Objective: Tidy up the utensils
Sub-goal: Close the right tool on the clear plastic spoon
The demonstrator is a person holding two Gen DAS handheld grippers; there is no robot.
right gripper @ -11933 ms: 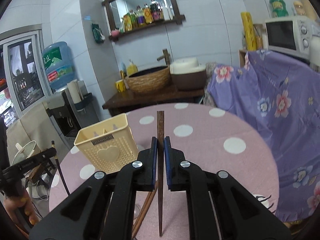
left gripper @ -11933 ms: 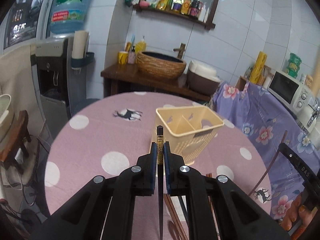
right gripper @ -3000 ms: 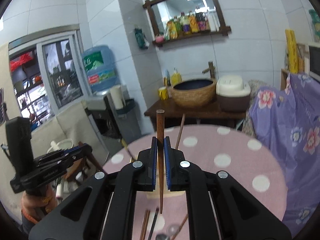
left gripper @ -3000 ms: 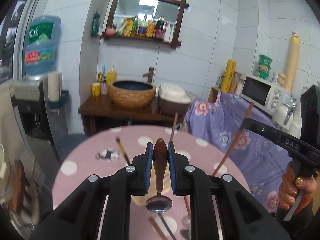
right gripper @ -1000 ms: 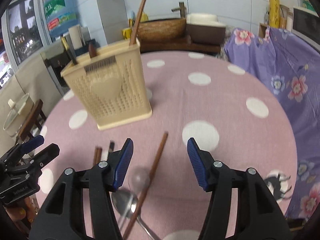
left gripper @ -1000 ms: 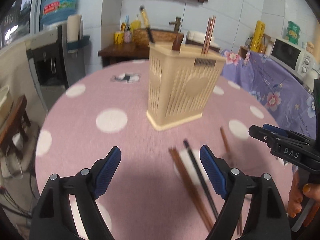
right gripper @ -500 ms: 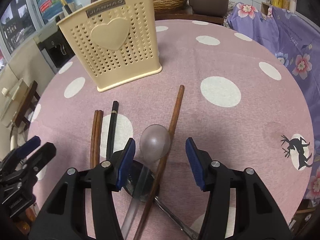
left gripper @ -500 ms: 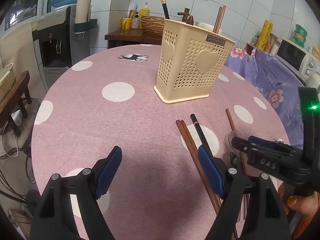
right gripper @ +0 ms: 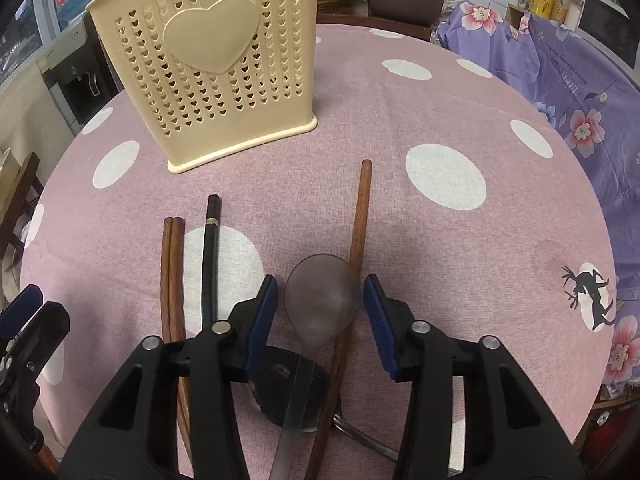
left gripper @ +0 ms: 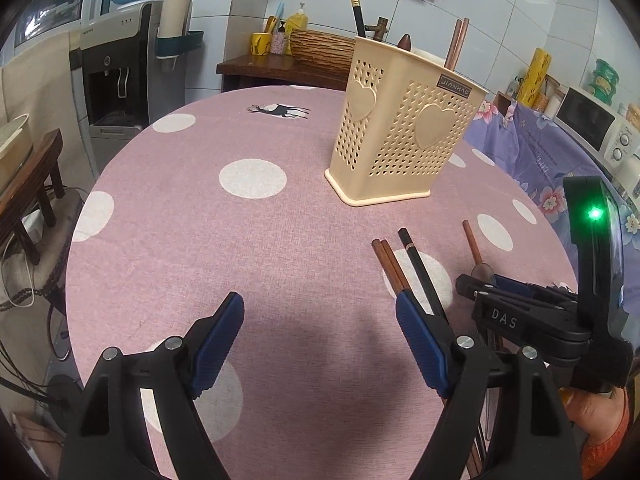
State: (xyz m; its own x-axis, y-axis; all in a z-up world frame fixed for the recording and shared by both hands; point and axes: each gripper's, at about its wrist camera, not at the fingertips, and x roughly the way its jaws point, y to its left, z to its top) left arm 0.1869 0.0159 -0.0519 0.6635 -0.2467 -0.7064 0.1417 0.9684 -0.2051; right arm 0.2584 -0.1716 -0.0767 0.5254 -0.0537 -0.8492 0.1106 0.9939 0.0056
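A cream perforated utensil holder (left gripper: pixel 400 136) (right gripper: pixel 208 64) stands on the pink dotted table and holds a black chopstick (left gripper: pixel 354 4), brown chopsticks (left gripper: pixel 456 46) and a spoon handle. On the cloth lie a brown chopstick pair (right gripper: pixel 170 276), a black chopstick (right gripper: pixel 210 256), a single brown chopstick (right gripper: pixel 358 224), a translucent grey spoon (right gripper: pixel 320 300) and a metal spoon (right gripper: pixel 280 384). My right gripper (right gripper: pixel 320 320) is open, its jaws on either side of the grey spoon's bowl. My left gripper (left gripper: pixel 320 336) is open and empty over bare cloth, left of the chopsticks.
The round table (left gripper: pixel 200 240) drops off at the left and near edges. A water dispenser (left gripper: pixel 120 72) and a wooden sink stand (left gripper: pixel 276 68) are behind it. A purple floral cover (right gripper: pixel 560 60) lies at the right. The right gripper's body (left gripper: pixel 540 320) sits close to my left gripper.
Both grippers have moved lower and closer to the table. The right gripper has come forward so its jaws now flank the grey spoon's bowl.
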